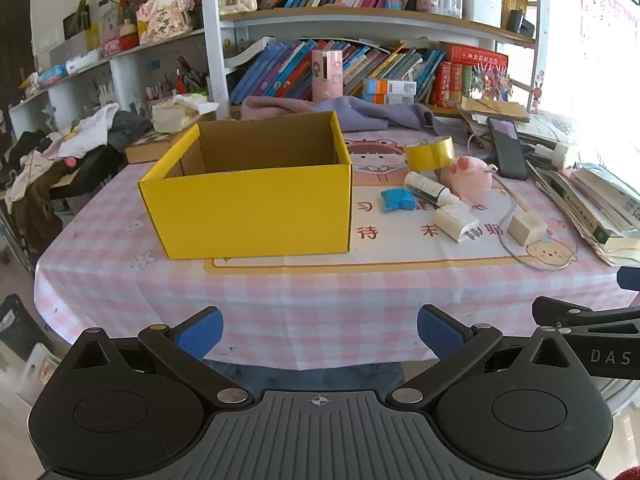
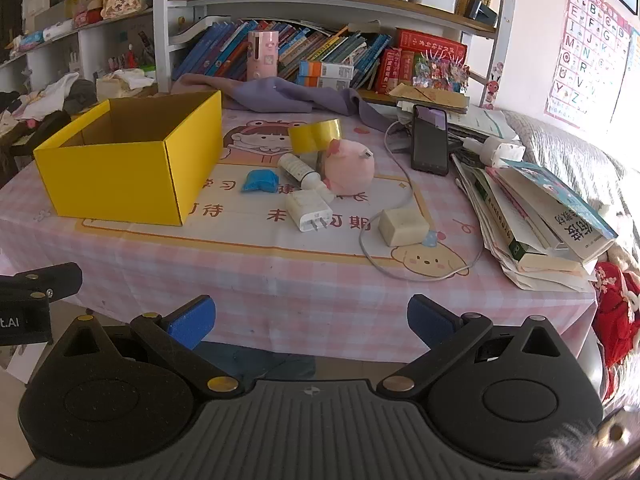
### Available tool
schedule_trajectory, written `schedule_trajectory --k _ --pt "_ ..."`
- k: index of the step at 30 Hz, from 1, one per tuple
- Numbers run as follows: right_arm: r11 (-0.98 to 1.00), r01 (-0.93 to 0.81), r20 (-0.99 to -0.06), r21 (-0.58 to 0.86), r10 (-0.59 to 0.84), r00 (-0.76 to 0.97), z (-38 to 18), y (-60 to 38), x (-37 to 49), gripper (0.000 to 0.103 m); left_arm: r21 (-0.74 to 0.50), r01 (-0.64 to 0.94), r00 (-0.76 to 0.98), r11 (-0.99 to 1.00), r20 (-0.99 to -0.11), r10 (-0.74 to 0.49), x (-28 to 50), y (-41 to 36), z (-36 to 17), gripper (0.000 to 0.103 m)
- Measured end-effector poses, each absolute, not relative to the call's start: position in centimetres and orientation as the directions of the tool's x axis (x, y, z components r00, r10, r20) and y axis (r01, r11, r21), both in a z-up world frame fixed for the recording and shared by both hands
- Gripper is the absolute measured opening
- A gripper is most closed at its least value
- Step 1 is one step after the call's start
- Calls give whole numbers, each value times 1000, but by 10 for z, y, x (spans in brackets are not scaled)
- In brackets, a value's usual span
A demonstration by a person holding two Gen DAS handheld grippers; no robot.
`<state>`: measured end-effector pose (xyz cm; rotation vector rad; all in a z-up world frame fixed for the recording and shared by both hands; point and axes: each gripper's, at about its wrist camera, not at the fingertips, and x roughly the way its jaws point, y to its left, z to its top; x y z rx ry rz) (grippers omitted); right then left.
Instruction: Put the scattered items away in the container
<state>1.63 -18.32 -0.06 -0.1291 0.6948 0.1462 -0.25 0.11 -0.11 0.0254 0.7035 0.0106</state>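
Note:
A yellow cardboard box (image 1: pixel 248 208) (image 2: pixel 120 176) stands open and empty on the pink checked table. To its right lie a blue pouch (image 1: pixel 397 200) (image 2: pixel 259 181), a white tube (image 1: pixel 430 189) (image 2: pixel 298 169), a pink plush pig (image 1: pixel 468 178) (image 2: pixel 349 166), a yellow tape roll (image 1: pixel 430 153) (image 2: pixel 315 135), a white plug adapter (image 1: pixel 456 223) (image 2: pixel 309 211) and a cream charger cube (image 1: pixel 527 229) (image 2: pixel 403 227) with a cable. My left gripper (image 1: pixel 319 334) hangs open before the table's front edge, nothing between its fingers. My right gripper (image 2: pixel 311 322) is open too, likewise short of the table.
A black phone (image 1: pixel 507 148) (image 2: pixel 430 144) leans at the back right. A stack of books (image 2: pixel 536 216) fills the table's right side. A purple cloth (image 1: pixel 360 110) lies behind the box. Bookshelves (image 1: pixel 360 20) rise behind the table. A red plush (image 2: pixel 616 312) hangs at the right corner.

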Motion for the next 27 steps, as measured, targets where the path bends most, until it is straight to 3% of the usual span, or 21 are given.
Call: schedule_trajectory --k 27 --pt "984 -166 -639 -67 85 764 1 -185 13 103 32 -10 749 999 -662 29 -2 2 -6 103"
